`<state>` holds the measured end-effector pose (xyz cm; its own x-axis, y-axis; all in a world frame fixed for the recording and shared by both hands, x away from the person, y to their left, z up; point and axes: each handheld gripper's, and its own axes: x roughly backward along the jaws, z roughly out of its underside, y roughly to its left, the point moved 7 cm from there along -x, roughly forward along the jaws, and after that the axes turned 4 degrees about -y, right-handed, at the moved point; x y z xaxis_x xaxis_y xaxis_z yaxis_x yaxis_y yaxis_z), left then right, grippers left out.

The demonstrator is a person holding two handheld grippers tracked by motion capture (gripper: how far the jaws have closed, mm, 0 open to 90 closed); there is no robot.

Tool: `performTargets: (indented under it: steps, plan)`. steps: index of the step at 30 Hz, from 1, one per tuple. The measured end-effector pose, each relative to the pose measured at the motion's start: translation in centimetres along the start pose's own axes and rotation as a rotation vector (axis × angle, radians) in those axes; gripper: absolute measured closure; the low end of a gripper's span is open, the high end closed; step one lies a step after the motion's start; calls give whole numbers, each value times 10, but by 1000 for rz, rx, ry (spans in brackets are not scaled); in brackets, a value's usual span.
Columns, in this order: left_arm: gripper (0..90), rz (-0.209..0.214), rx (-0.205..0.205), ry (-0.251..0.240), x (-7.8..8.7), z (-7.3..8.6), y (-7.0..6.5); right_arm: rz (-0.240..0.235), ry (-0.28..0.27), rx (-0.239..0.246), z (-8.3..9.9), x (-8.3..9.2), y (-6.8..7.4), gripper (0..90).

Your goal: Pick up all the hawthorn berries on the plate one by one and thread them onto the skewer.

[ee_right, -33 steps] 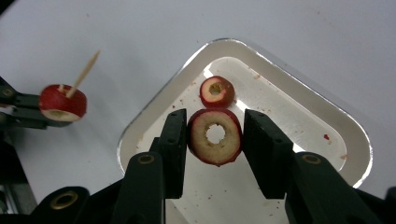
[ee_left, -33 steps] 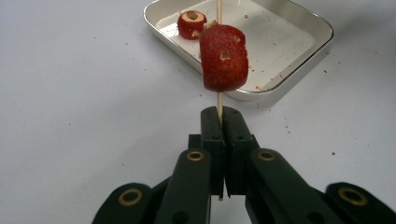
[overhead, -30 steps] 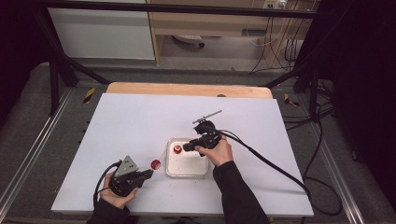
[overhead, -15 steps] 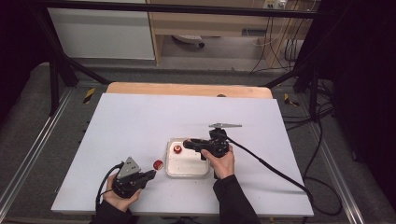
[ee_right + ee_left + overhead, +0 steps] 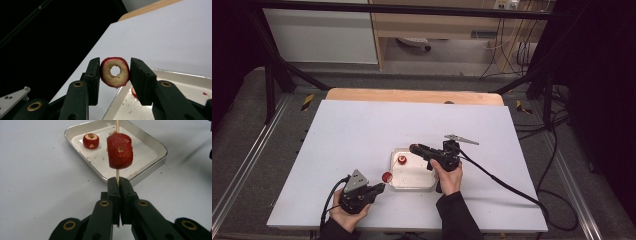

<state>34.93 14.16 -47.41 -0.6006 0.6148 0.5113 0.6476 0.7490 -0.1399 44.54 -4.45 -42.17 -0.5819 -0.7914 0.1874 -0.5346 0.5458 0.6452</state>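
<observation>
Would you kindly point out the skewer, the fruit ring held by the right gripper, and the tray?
skewer (image 5: 117,176), left gripper view, on the bare stick just above the jaws.
fruit ring (image 5: 110,77), right gripper view, on its pale cut face left of the hole.
tray (image 5: 150,168), left gripper view, on its near right rim.

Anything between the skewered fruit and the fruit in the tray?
Nothing: left gripper view shows bare tray floor, crumb-specked, between the skewered fruit and the tray fruit.
</observation>
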Motion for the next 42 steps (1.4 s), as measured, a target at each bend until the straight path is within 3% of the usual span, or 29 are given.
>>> performTargets:
  steps: [7, 11, 19, 27, 42]
  plan:
    - [881, 7, 30, -43, -8, -9, -11, -2, -99, -9, -6, -1, 2, 614]
    - [882, -27, 46, -26, -12, -11, -15, -7, -136, -21, -7, -2, 2, 615]
    - [881, -20, 75, -33, -26, -18, -26, -14, -203, -30, -12, -4, 2, 615]
    - [881, -20, 94, -50, -33, -22, -29, -30, -249, -49, -16, -2, 4, 615]
    - [881, -17, 85, -63, -32, -23, -29, -41, -256, -66, -12, -6, 3, 616]
